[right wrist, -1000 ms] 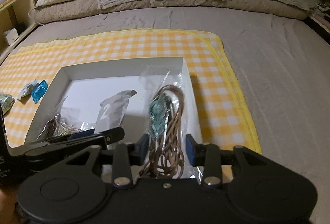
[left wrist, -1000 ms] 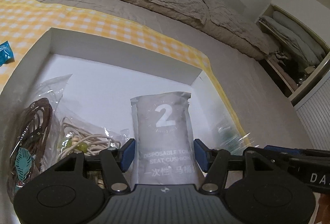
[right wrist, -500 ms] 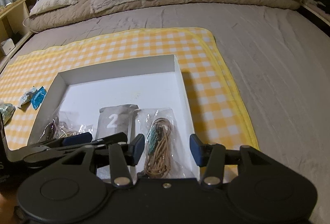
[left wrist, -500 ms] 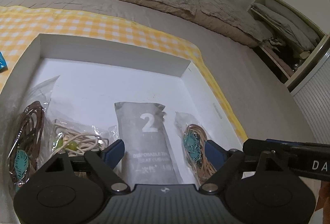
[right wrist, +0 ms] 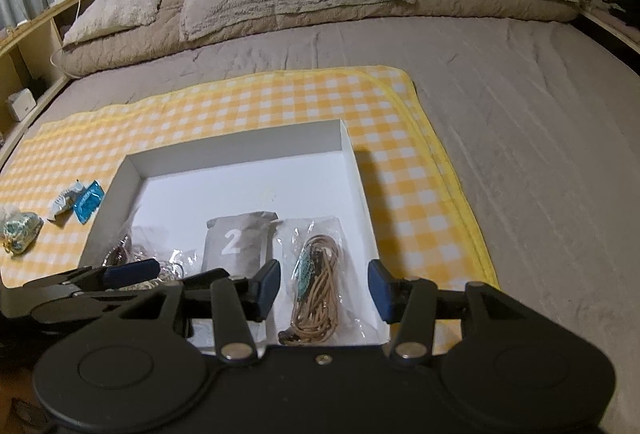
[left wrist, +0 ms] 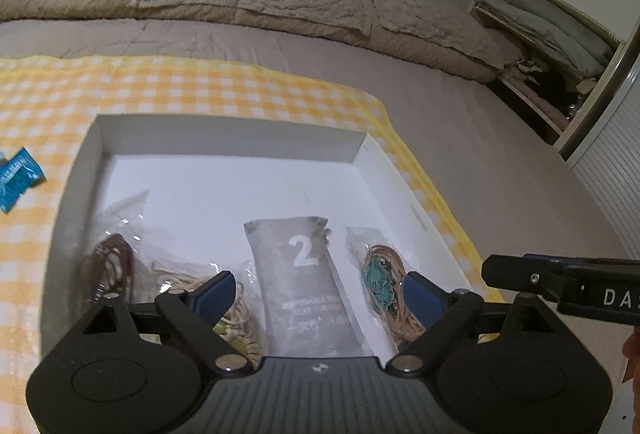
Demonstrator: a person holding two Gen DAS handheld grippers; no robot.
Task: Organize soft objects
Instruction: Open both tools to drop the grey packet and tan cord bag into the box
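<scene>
Hovering released over the white box (right wrist: 354, 170), both claws, left claw (left wrist: 316, 292) and right claw (right wrist: 324, 284), hold nothing; next likely fetching the blue packet (right wrist: 88, 201) lying left of them.

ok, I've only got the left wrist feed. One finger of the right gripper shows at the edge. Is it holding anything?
Observer: No. The right gripper is open and empty. The bagged tan cord lies on the floor of the white box, below the gap between the fingers.
Operator: Anything outside the box besides the blue packet?
Observer: Yes, two more on the checked cloth: a white wrapper right beside the blue packet, and a green patterned pouch further left.
</scene>
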